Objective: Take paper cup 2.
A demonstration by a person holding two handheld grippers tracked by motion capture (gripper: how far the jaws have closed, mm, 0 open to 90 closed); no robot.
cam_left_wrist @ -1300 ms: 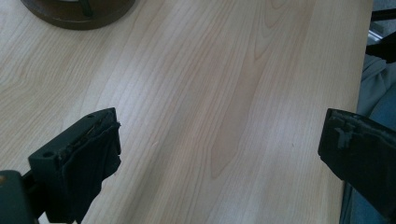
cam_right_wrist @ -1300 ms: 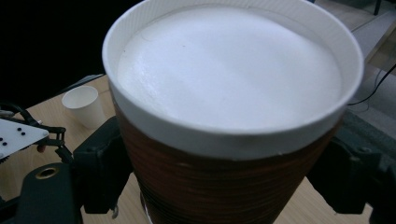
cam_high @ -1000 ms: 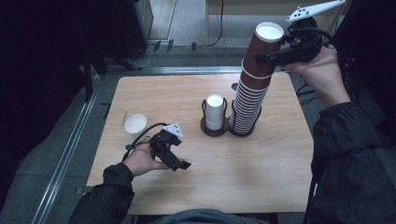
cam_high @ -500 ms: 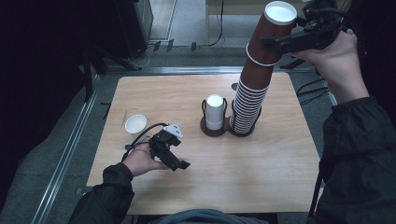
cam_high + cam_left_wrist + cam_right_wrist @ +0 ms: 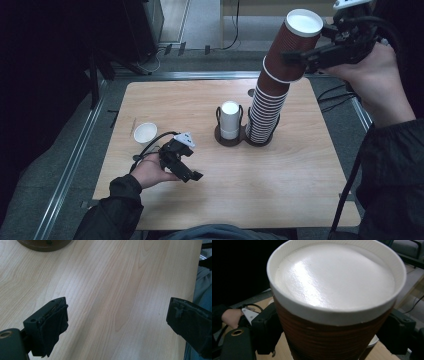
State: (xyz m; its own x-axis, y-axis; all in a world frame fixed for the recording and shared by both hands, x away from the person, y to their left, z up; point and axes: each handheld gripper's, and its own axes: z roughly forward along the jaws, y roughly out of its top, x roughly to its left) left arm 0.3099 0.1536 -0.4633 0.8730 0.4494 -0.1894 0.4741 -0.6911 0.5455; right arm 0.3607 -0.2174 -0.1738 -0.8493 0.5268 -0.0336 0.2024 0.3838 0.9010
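Observation:
A tall stack of brown ribbed paper cups (image 5: 265, 115) stands in one ring of a dark two-ring holder (image 5: 220, 137). The other ring holds a white cup stack (image 5: 230, 120). My right gripper (image 5: 296, 54) is shut on the top brown cup (image 5: 292, 37), raised and tilted above the stack, its base close to the rim below. In the right gripper view this cup (image 5: 337, 290) sits between the jaws, white inside showing. My left gripper (image 5: 191, 173) rests low over the table's near left, open and holding nothing (image 5: 120, 322).
A small white cup (image 5: 145, 132) sits on the wooden table (image 5: 300, 170) at the left, just beyond my left hand. The holder's base (image 5: 42, 243) lies ahead of the left jaws. Metal rails and floor cables run along the table's far and left sides.
My right gripper has carried the top brown cup upward and to the right, tilting it off the stack. The left gripper has stayed in place, open.

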